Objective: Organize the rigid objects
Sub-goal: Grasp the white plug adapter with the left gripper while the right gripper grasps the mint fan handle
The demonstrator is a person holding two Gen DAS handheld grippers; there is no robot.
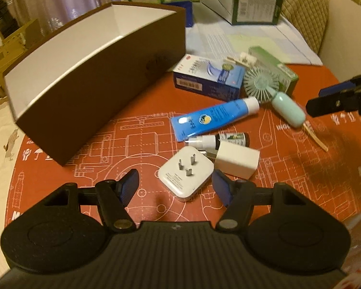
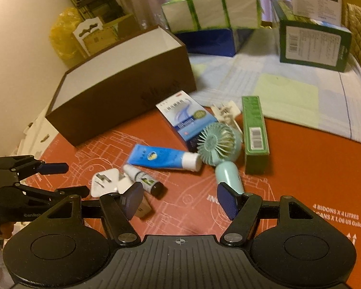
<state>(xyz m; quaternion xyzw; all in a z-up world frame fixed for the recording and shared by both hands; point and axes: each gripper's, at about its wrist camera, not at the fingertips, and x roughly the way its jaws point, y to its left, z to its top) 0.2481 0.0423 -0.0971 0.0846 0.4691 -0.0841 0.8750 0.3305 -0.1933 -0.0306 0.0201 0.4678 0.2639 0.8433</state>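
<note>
An open brown box (image 1: 96,84) (image 2: 122,91) with a white inside stands at the back left of the red mat. Loose items lie in front of it: a white plug adapter (image 1: 186,175) (image 2: 103,180), a white charger block (image 1: 238,159), a small spray bottle (image 1: 219,139) (image 2: 144,179), a blue tube (image 1: 211,118) (image 2: 163,157) and a mint hand fan (image 1: 272,91) (image 2: 219,144). My left gripper (image 1: 175,186) (image 2: 75,178) is open, its fingers either side of the plug adapter without pressing it. My right gripper (image 2: 180,200) (image 1: 317,101) is open and empty, its right finger beside the fan's handle.
A blue medicine box (image 1: 209,77), a green box (image 2: 255,130), a white clip (image 2: 225,113) and a wooden stick (image 1: 316,136) also lie on the mat (image 2: 300,180). Tissue packs (image 2: 211,7) and a dark green carton (image 2: 312,43) stand behind, with a quilted chair at the far right.
</note>
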